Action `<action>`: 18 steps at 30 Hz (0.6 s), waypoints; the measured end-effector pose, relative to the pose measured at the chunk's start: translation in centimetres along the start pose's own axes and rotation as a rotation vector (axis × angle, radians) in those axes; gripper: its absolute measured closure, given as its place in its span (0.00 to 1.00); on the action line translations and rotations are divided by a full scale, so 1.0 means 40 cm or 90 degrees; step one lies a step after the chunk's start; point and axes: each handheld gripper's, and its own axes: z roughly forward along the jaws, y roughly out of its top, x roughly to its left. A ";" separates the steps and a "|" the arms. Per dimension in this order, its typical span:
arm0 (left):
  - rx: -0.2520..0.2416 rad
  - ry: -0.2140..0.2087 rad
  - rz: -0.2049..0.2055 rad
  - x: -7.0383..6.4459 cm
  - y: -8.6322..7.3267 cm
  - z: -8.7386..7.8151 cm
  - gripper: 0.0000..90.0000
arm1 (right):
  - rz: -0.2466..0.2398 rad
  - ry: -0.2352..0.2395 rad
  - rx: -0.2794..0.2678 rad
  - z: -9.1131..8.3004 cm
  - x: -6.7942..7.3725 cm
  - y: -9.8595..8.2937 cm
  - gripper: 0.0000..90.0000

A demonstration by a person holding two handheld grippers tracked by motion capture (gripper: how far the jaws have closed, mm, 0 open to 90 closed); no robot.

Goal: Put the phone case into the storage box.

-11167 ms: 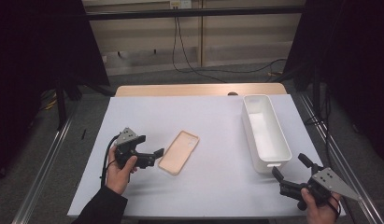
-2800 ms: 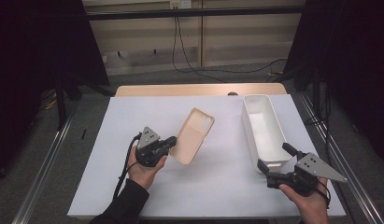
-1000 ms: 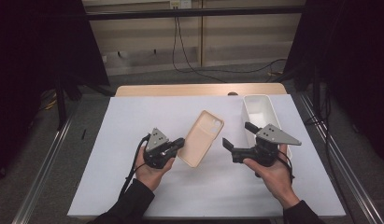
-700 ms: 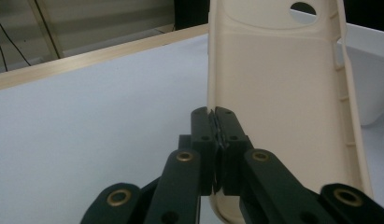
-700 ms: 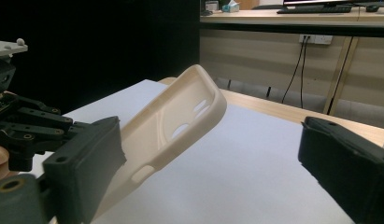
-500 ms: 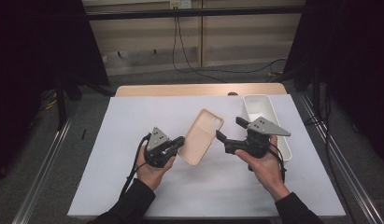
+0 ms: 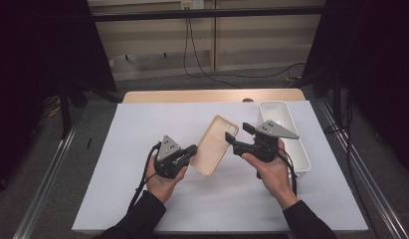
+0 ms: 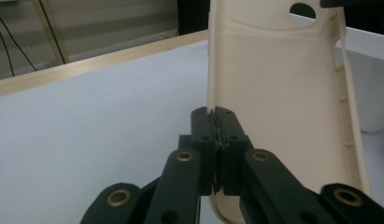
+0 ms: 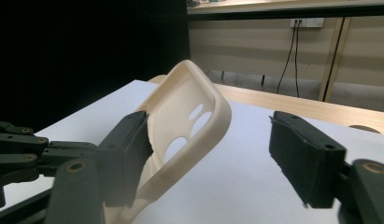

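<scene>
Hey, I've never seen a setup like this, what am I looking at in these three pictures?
A person sits at a white table with a hand-held black two-jaw gripper in each hand. One picture comes from a camera above; the other two from cameras riding on each gripper, looking along its jaws. The left gripper is shut on the edge of a beige plastic phone case, holding it tilted above the table. The right gripper is open at the case's camera-hole end, one jaw close against the case, the other apart. A white rectangular plastic bin stands at the right.
</scene>
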 end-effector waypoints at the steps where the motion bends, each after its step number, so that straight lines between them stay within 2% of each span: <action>1: 0.001 0.000 0.001 -0.001 0.001 0.000 0.98 | 0.003 -0.002 0.000 0.001 0.000 0.000 0.34; 10: -0.006 0.001 0.001 -0.005 0.000 0.005 0.98 | 0.016 -0.001 0.004 0.006 0.006 -0.010 0.46; 14: -0.010 -0.007 0.003 -0.010 0.000 0.005 0.97 | 0.013 0.005 0.012 0.009 0.009 -0.016 0.55; 16: -0.010 -0.006 0.006 -0.011 0.000 0.004 0.97 | 0.019 0.014 0.008 0.009 0.007 -0.017 0.65; 18: -0.009 -0.007 0.005 -0.012 0.000 0.005 0.97 | 0.021 0.014 0.009 0.009 0.006 -0.017 0.67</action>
